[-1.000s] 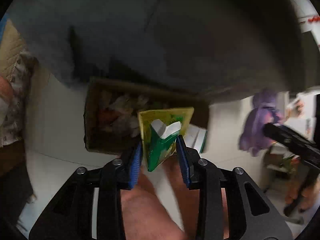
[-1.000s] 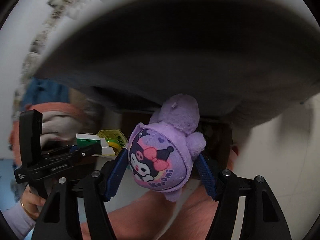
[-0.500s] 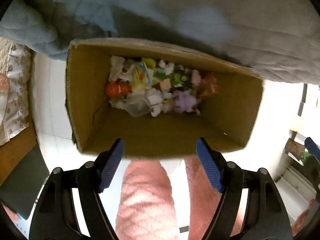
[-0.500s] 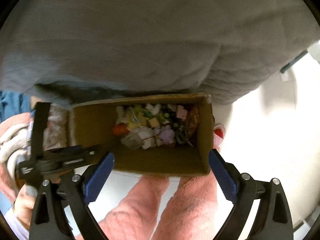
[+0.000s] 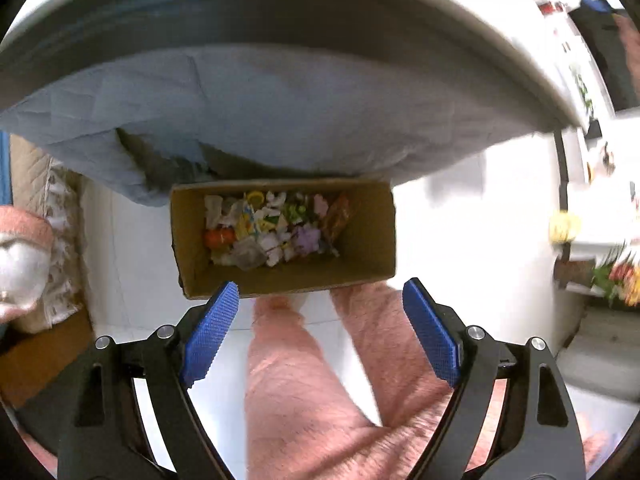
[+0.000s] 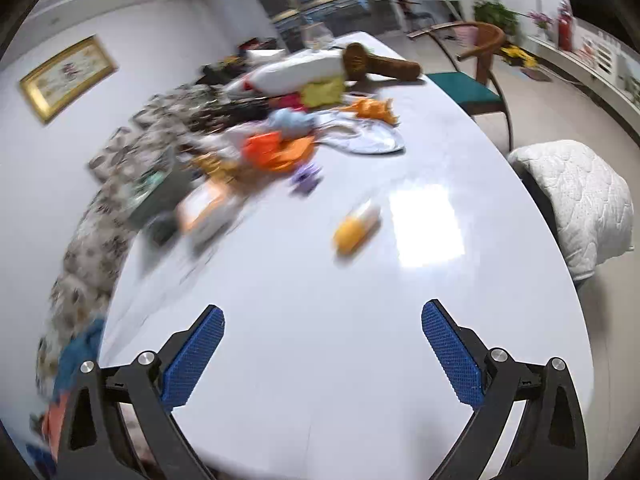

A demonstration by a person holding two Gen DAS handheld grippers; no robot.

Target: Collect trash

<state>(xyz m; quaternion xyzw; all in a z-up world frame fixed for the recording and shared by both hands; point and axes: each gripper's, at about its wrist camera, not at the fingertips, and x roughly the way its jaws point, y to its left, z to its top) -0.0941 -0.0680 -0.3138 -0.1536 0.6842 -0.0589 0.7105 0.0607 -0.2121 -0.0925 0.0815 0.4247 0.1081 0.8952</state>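
Looking down past the left gripper [image 5: 316,322], jaws just spread wide and empty, we see the box [image 5: 372,236] holding trash. Our right gripper [image 6: 322,354], also just opened and empty, faces much clutter [image 6: 276,148] left on the bench [image 6: 360,320] beyond the box.

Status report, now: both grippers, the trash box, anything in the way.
Left gripper open, empty, jaws just widened. Right gripper open, empty, over the table. Trash box part full on the floor. Nothing in the way.

Probably a lived-in home room: a framed picture [image 6: 66,78] upper left, a wooden chair [image 6: 476,68] upper right, a cluttered white desk [image 6: 340,320] centre.
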